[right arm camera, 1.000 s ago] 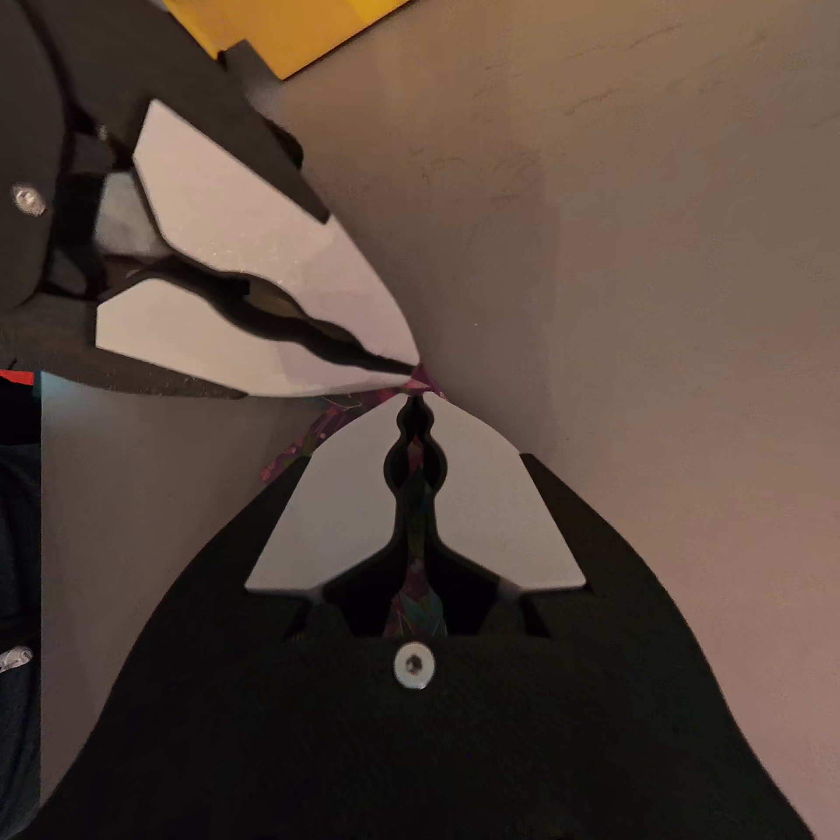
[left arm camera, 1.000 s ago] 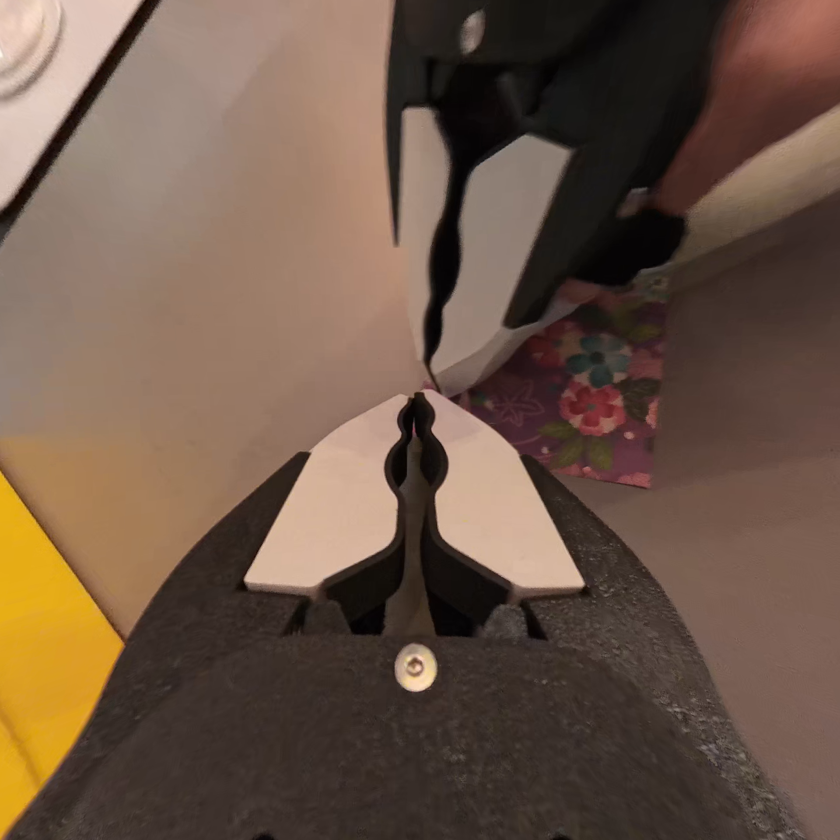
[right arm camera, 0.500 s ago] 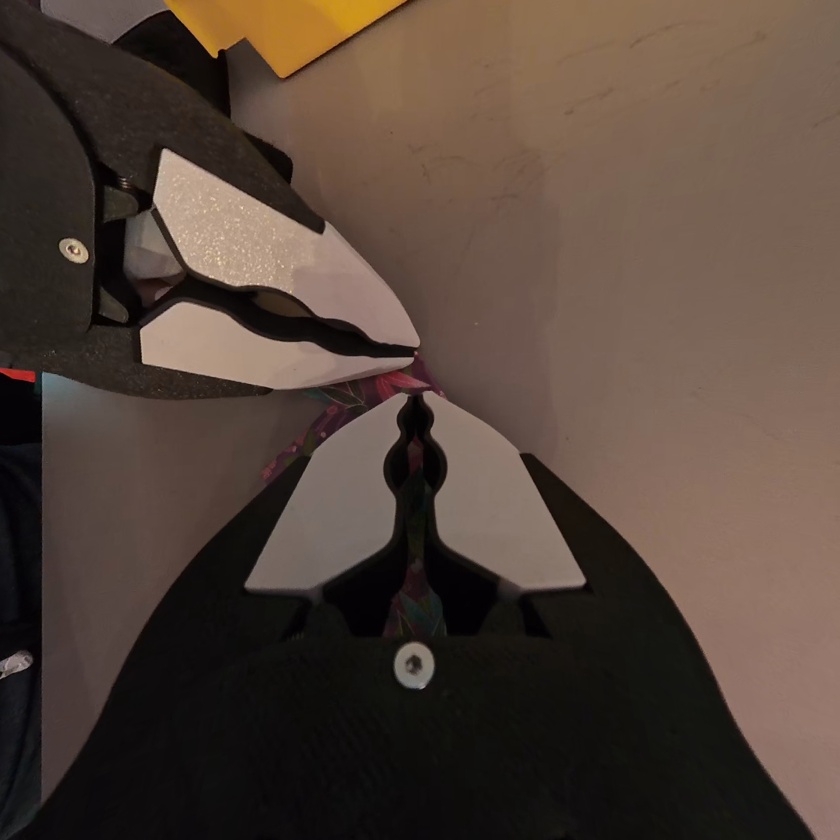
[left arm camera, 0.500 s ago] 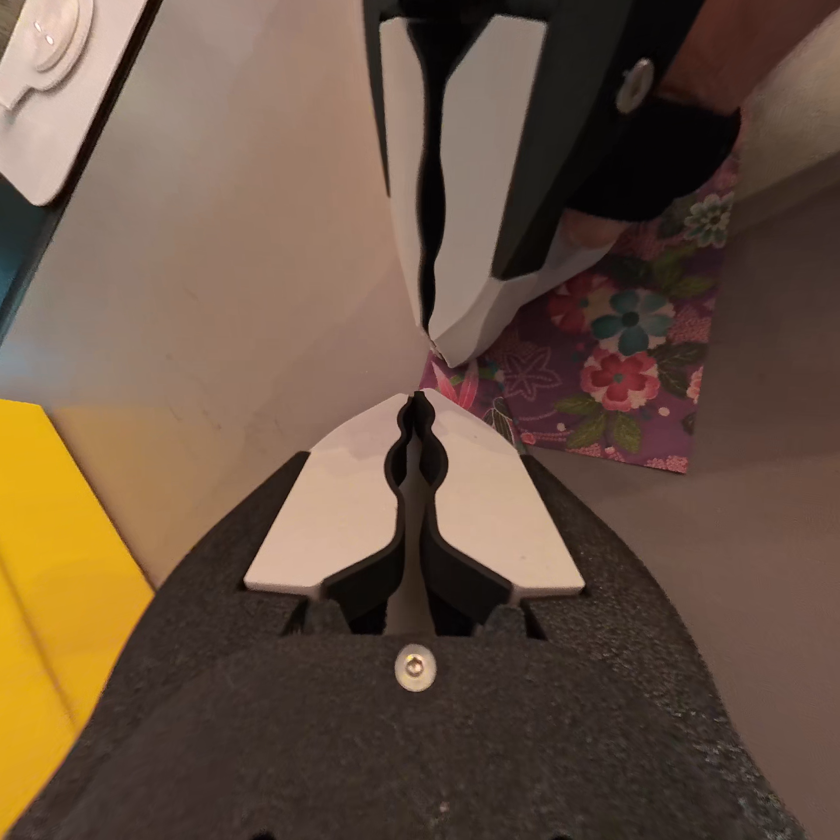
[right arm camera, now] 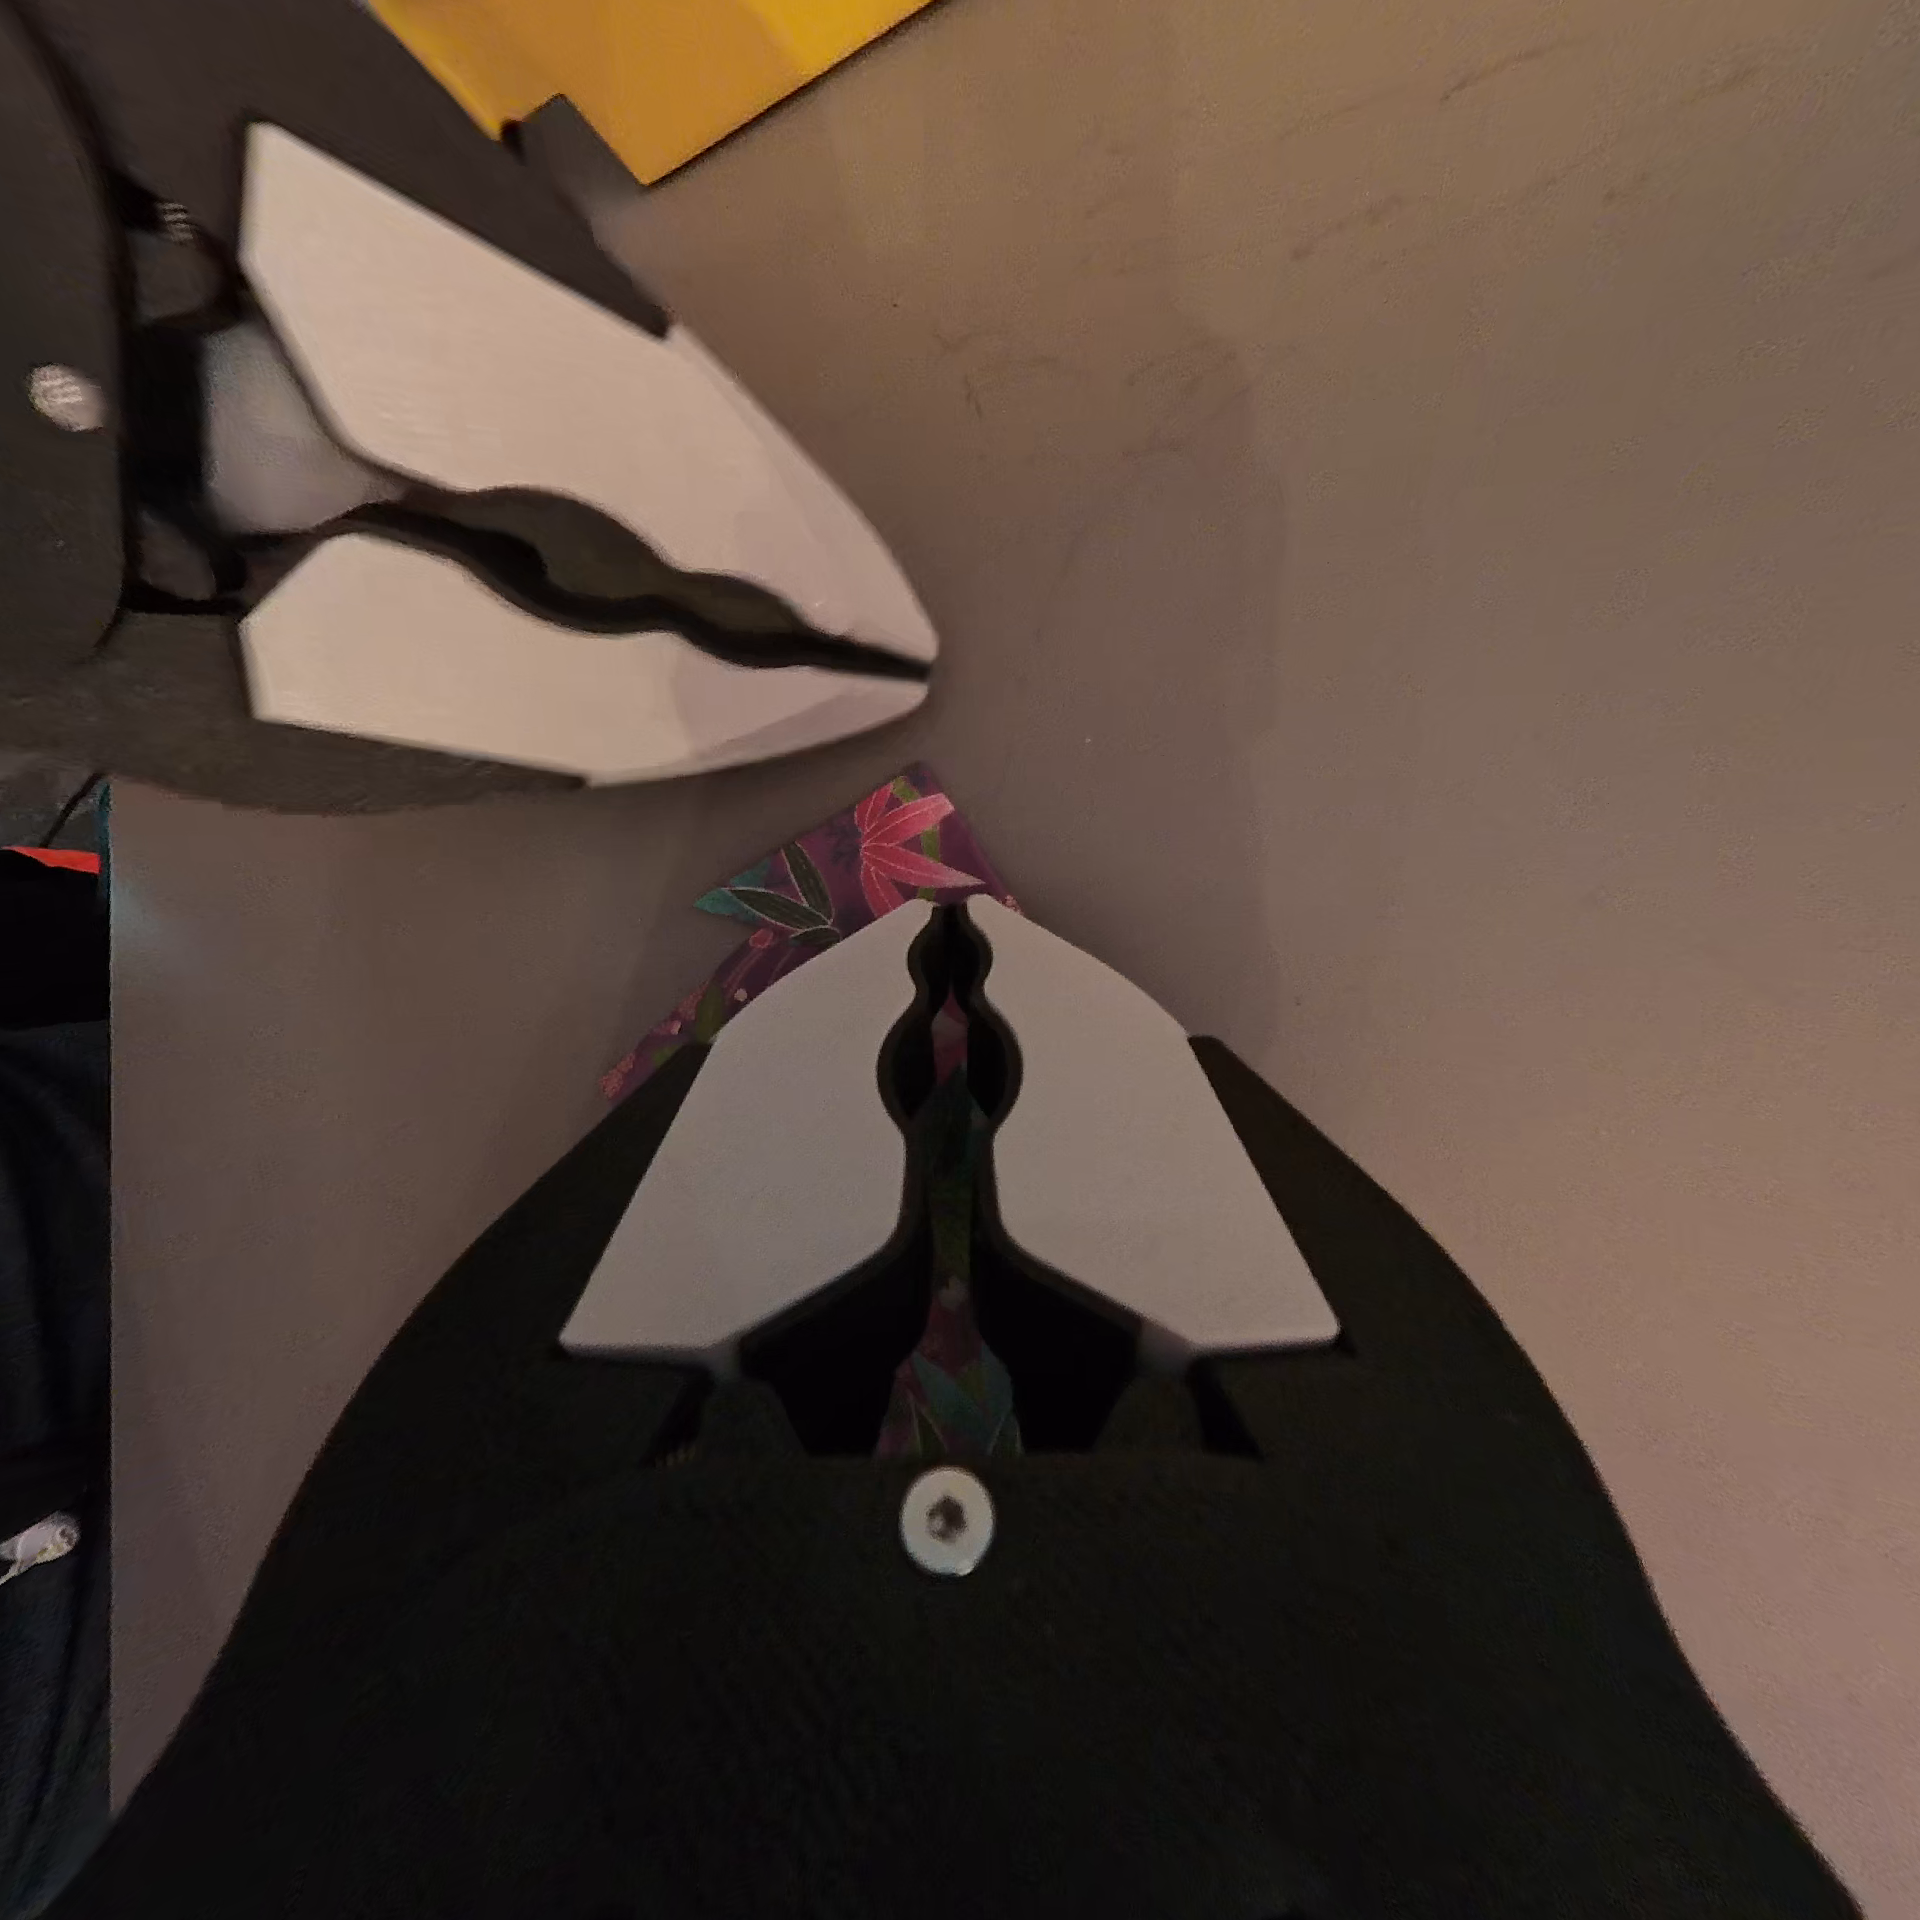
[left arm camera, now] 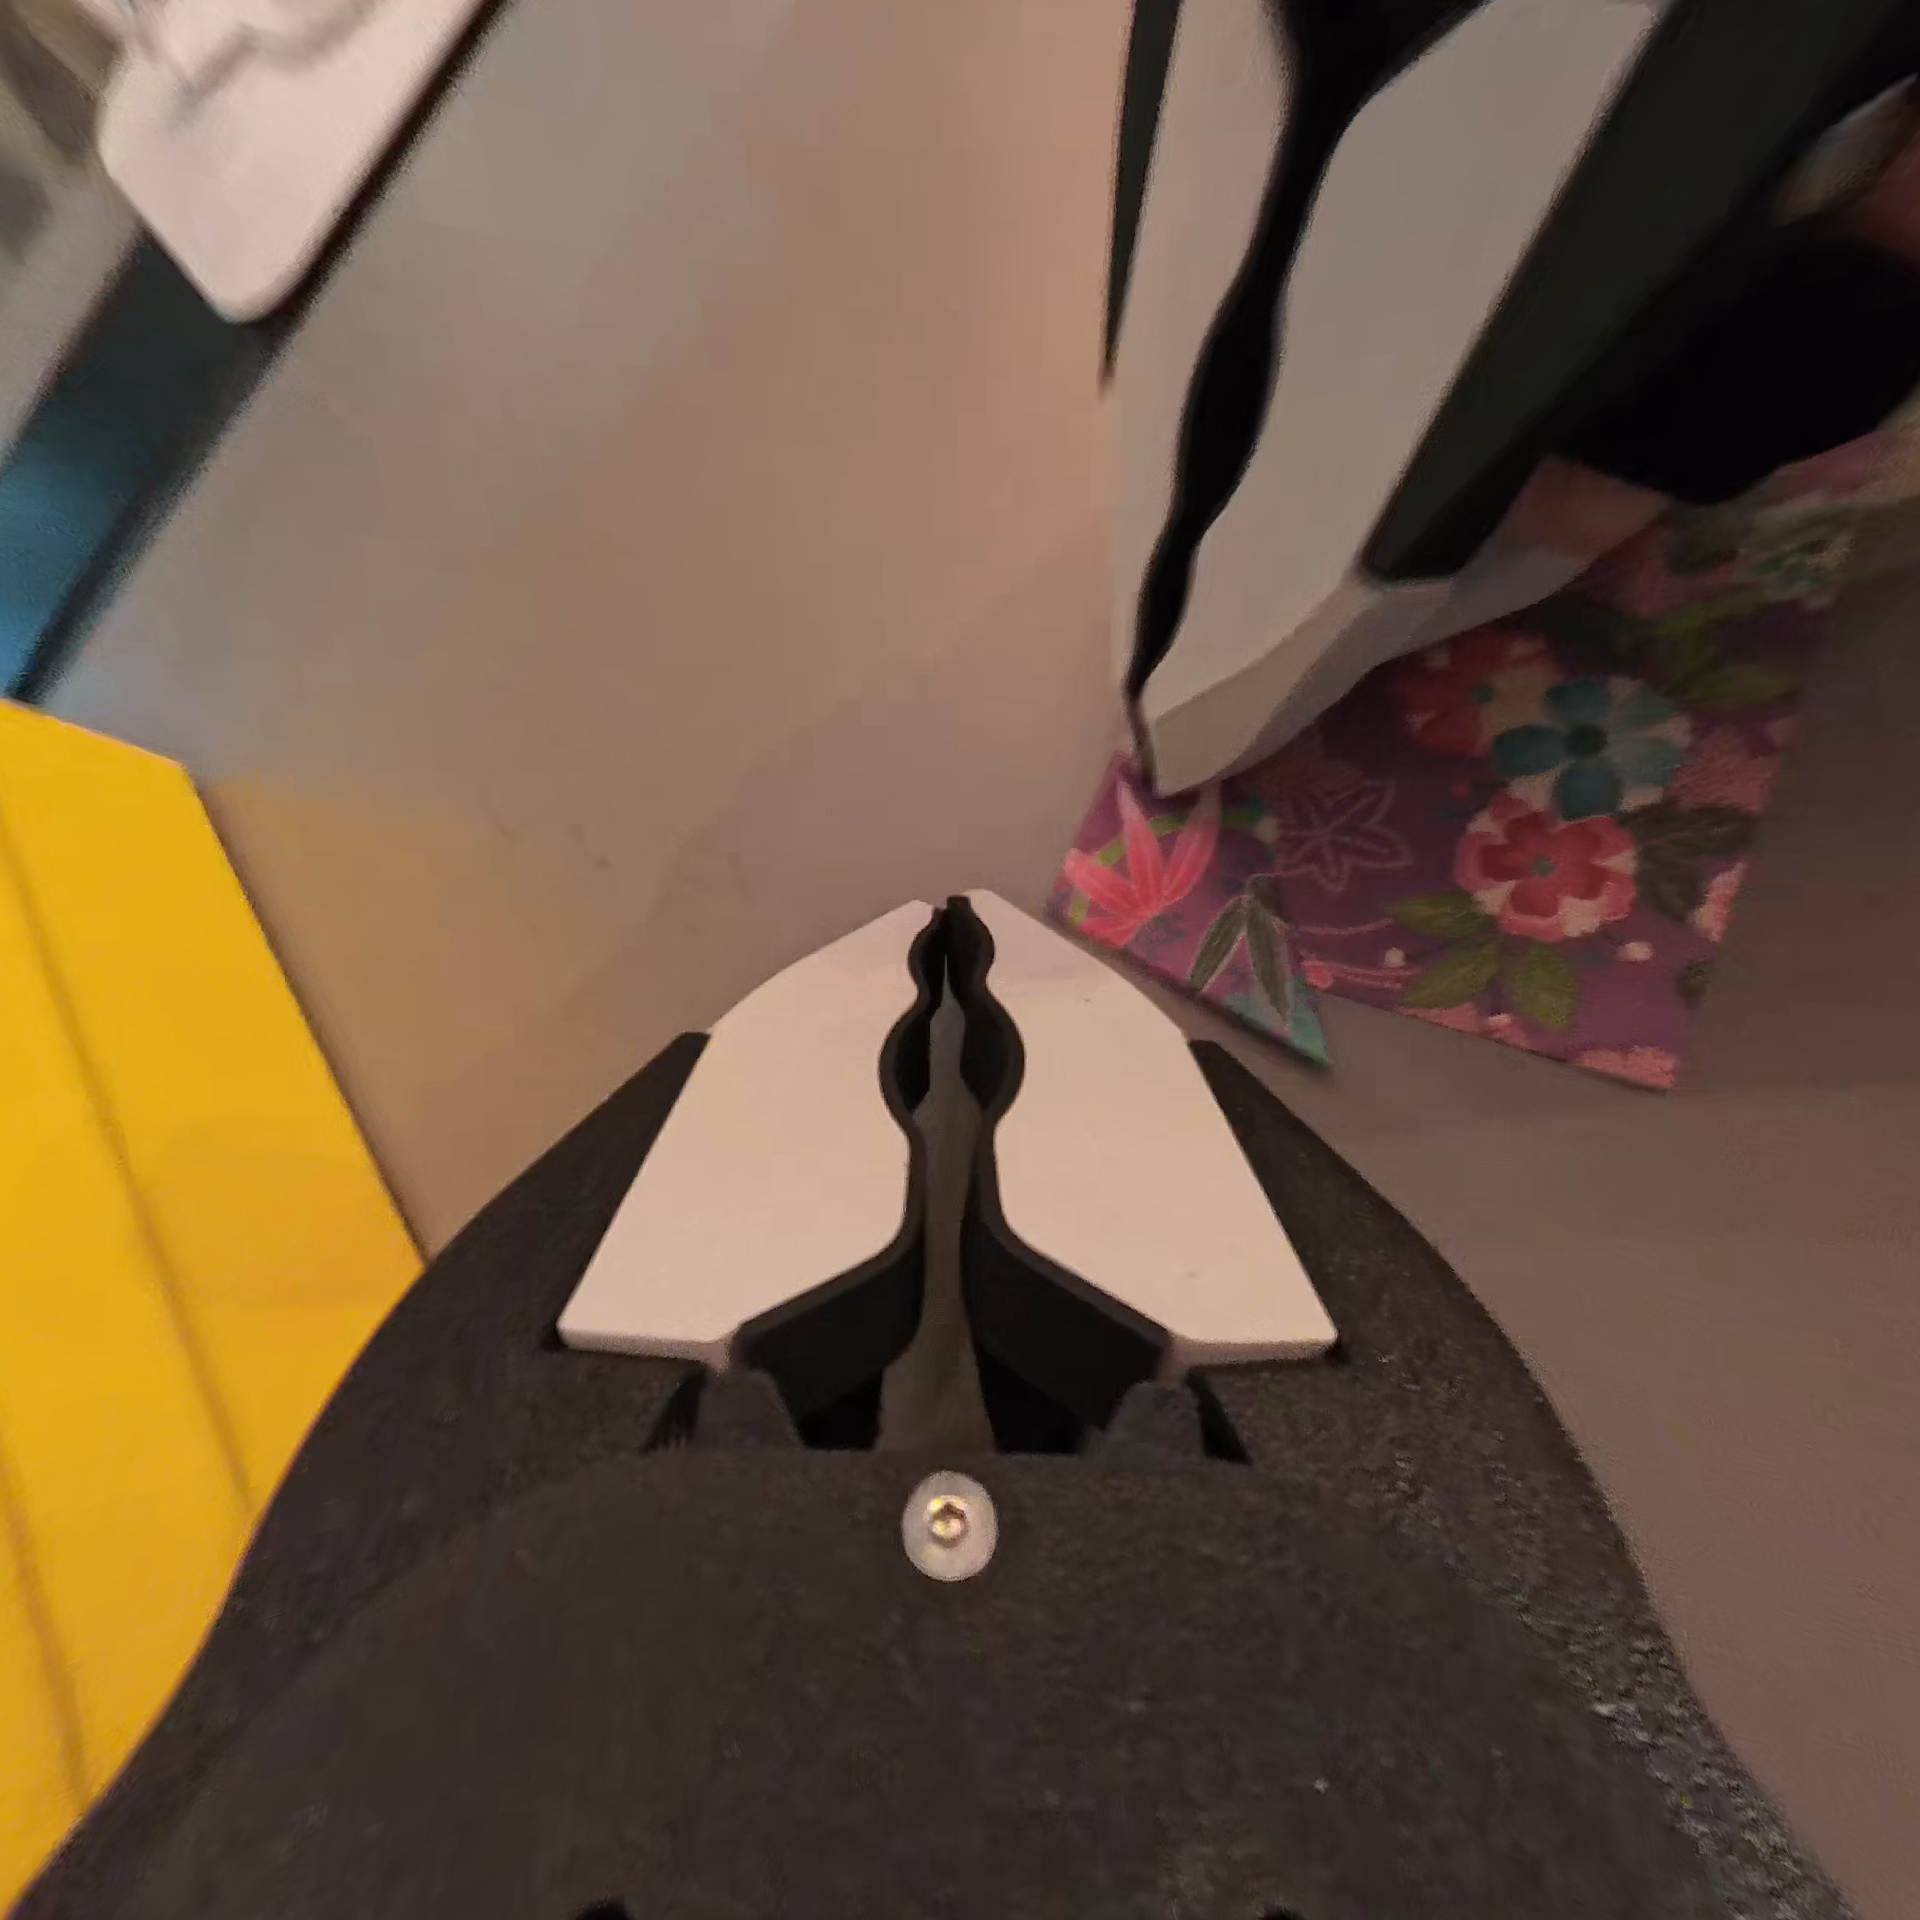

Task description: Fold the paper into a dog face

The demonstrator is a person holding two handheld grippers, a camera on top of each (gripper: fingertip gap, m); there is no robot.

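Observation:
The purple floral paper [left arm camera: 1507,862] lies flat on the grey table [left arm camera: 675,623], to the right in the left wrist view. My right gripper [left arm camera: 1143,727] comes down from above, shut, with its tips resting on the paper near its left corner. In the right wrist view its tips [right arm camera: 948,909] are over the paper [right arm camera: 894,842], which shows ahead of the fingers and through the gap behind the tips. My left gripper [left arm camera: 951,909] is shut and empty, just left of the paper's corner and off it. It also shows in the right wrist view [right arm camera: 920,670].
A yellow sheet or board [left arm camera: 156,1143] lies at the left, also at the top of the right wrist view [right arm camera: 644,73]. A white flat object [left arm camera: 239,135] sits at the table's far left edge. A dark drop-off [right arm camera: 52,1143] borders the table's left side. One gripper's finger ends stand about 4 cm off the other's.
My left gripper has drawn back from the paper's corner, so more of that corner shows. My right gripper stays shut with its tips on the paper.

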